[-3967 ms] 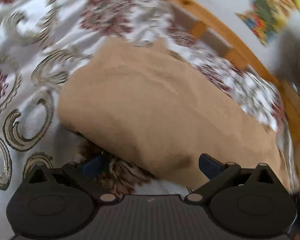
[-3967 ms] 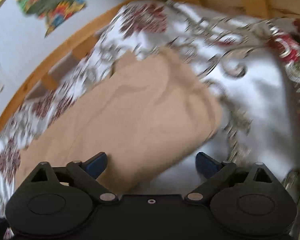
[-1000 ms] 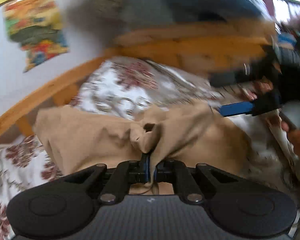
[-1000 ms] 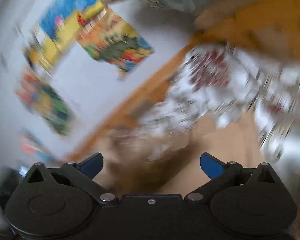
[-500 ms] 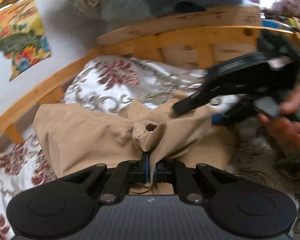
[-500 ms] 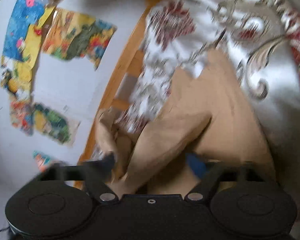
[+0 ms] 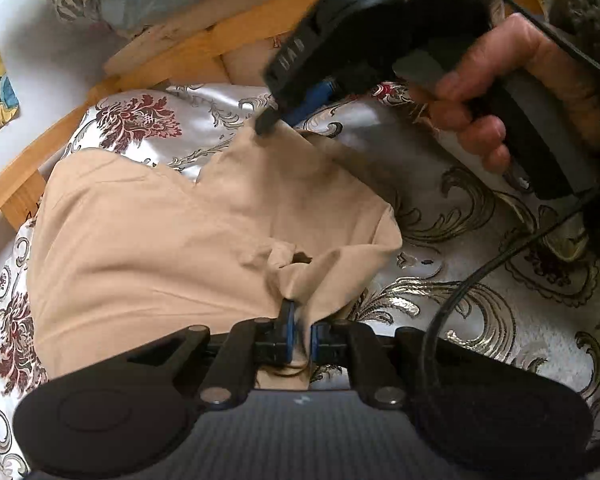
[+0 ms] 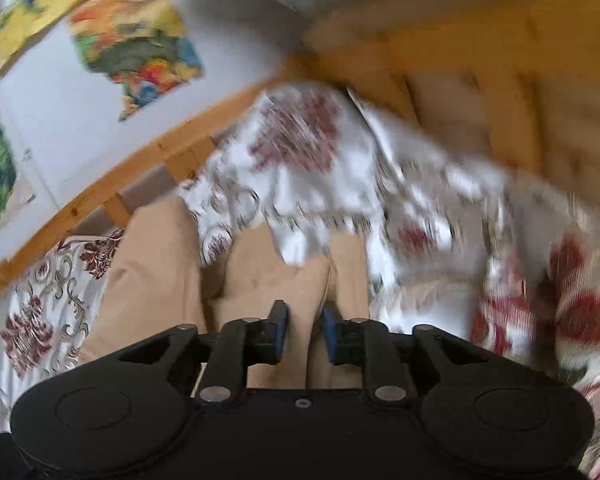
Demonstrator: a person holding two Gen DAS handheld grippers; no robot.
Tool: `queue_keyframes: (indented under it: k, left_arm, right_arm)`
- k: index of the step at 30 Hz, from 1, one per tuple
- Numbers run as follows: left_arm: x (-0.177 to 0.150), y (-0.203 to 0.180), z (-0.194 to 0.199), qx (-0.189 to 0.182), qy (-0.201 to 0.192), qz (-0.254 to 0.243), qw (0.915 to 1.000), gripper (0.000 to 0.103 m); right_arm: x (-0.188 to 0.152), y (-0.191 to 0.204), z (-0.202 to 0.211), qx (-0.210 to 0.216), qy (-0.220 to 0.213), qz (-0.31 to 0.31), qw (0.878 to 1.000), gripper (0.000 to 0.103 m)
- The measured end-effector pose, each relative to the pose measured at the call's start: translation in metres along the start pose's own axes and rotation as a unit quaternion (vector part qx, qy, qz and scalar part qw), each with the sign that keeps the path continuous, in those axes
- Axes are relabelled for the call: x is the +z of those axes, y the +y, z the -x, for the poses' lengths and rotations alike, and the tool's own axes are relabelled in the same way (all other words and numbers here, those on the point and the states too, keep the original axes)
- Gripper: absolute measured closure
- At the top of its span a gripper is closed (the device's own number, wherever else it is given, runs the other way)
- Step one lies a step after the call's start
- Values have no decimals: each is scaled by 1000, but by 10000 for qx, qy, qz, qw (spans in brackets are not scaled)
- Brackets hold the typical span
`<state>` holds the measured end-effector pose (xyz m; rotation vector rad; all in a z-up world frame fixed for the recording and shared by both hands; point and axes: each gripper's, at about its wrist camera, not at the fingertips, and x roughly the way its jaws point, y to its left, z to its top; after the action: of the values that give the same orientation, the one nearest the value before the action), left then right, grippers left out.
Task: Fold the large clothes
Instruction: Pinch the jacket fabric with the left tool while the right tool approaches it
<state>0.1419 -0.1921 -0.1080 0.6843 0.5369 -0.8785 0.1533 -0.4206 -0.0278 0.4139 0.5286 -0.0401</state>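
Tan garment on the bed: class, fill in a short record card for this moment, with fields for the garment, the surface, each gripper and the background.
garment: tan garment, partly folded, lying bunched
surface: floral bedspread, white with red and gold pattern
left gripper: shut on the near edge of the cloth
right gripper: closed down on a far fold of cloth, view blurred
frame: wooden bed frame behind the bedspread
wall: colourful pictures

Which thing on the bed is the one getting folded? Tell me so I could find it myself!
Look at the wooden bed frame and the shiny flowery bedspread on it. In the middle lies the tan garment, pinched by the left gripper and the right gripper. It is the only plain, one-colour cloth there, with no swirls or red flowers.
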Motion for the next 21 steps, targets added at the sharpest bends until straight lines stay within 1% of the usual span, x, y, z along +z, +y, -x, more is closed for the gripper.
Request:
queue_keyframes:
  k: [1, 2, 3, 4, 6, 8, 9, 11, 12, 13, 14, 15, 17, 18, 19, 21]
  left_arm:
    - [0, 1, 0, -1, 4, 12, 10000, 96]
    - [0, 1, 0, -10, 11, 26, 10000, 96]
    - [0, 2, 0, -23, 9, 44, 10000, 96]
    - [-1, 2, 1, -30, 4, 59, 10000, 96]
    - [-1, 2, 1, -36, -25, 49, 10000, 94]
    - [-3, -3, 5, -34, -64, -72, 9999, 87]
    - [-5, -4, 5, -43, -97, -147, 9998, 86]
    - [-8, -7, 5, -19, -117, -216, 9997, 85]
    - [-8, -7, 4, -9, -125, -212, 9997, 85]
    - [-8, -7, 4, -9, -128, -188, 9997, 85]
    - [-8, -7, 3, -15, -120, -152, 9998, 85]
    - [-8, -6, 3, -20, -113, -139, 9998, 85]
    - [-7, -7, 2, -15, -107, -168, 9998, 85]
    - [-7, -7, 1, -12, -109, -187, 9998, 85]
    - [-7, -7, 1, -8, -116, -204, 9997, 85]
    - [-9, -7, 1, 3, -145, -222, 9996, 85]
  right_arm:
    - [1, 6, 3, 161, -123, 165, 9997, 71]
    - [0, 12, 5, 401, -199, 310, 9985, 69]
    - [0, 16, 3, 603, -219, 403, 9971, 63]
    - [0, 21, -1, 802, -168, 476, 9955, 59]
    - [-1, 25, -14, 1120, 104, 474, 9925, 55]
    - [-2, 25, -28, 1258, 402, 316, 9907, 52]
    - [-4, 22, -32, 1314, 509, 227, 9898, 49]
    - [-5, 19, -36, 1287, 565, 112, 9900, 48]
    - [-4, 21, -33, 1258, 502, 130, 9907, 48]
    - [-3, 22, -26, 1189, 300, 185, 9923, 48]
    - [0, 24, -15, 1178, 6, 252, 9927, 48]
    - [3, 26, -4, 1277, -265, 284, 9911, 48]
    - [5, 25, 11, 1570, -559, 256, 9857, 48]
    - [5, 26, 12, 1784, -512, 260, 9823, 48]
    - [4, 27, 7, 1863, -351, 273, 9815, 48]
    - [-4, 32, -9, 1844, 194, 340, 9821, 47]
